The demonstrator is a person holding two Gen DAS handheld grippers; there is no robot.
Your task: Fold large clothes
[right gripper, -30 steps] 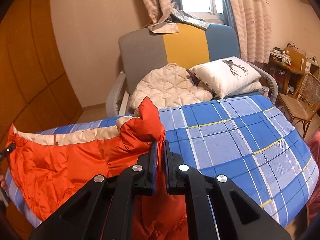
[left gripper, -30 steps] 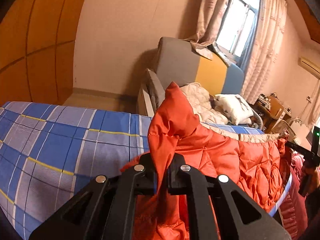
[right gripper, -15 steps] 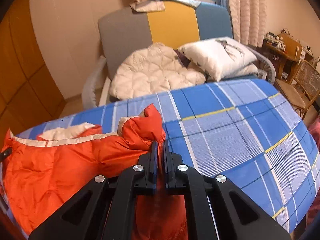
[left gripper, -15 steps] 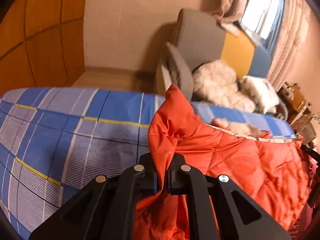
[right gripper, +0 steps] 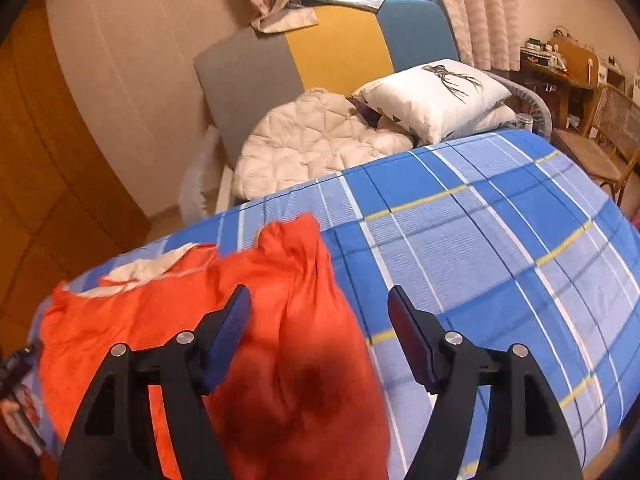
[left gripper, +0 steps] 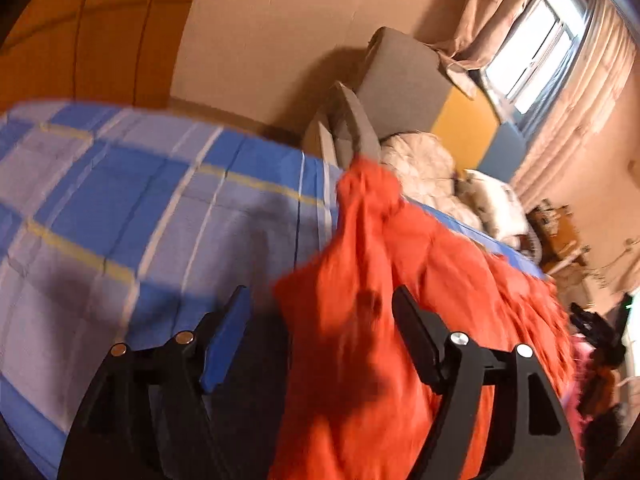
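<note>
An orange quilted jacket (left gripper: pixel 420 280) with a cream lining (right gripper: pixel 140 270) lies along the near edge of a bed (left gripper: pixel 120 208) covered in a blue plaid sheet (right gripper: pixel 480 240). My left gripper (left gripper: pixel 322 312) is opening; a bunched corner of the jacket stands loose between its spread jaws, with a gap to the left pad and the cloth close against the right one. My right gripper (right gripper: pixel 320 312) is opening too, its jaws wide apart over the jacket's other corner (right gripper: pixel 296 264), which rests on the sheet nearer the left finger (right gripper: pixel 228 328).
Beyond the bed stands a grey, yellow and blue sofa (right gripper: pixel 320 52) with a cream quilt (right gripper: pixel 316 140) and a white pillow (right gripper: pixel 436 92). A wicker chair (right gripper: pixel 612 128) and a cluttered desk (right gripper: pixel 560 64) stand at the right. Wooden panels (left gripper: pixel 100 36) line the left wall.
Both grippers were shut on the jacket's raised corners; both jaws now stand wide apart. Both hands came down toward the bed, and the corners have slumped onto the sheet.
</note>
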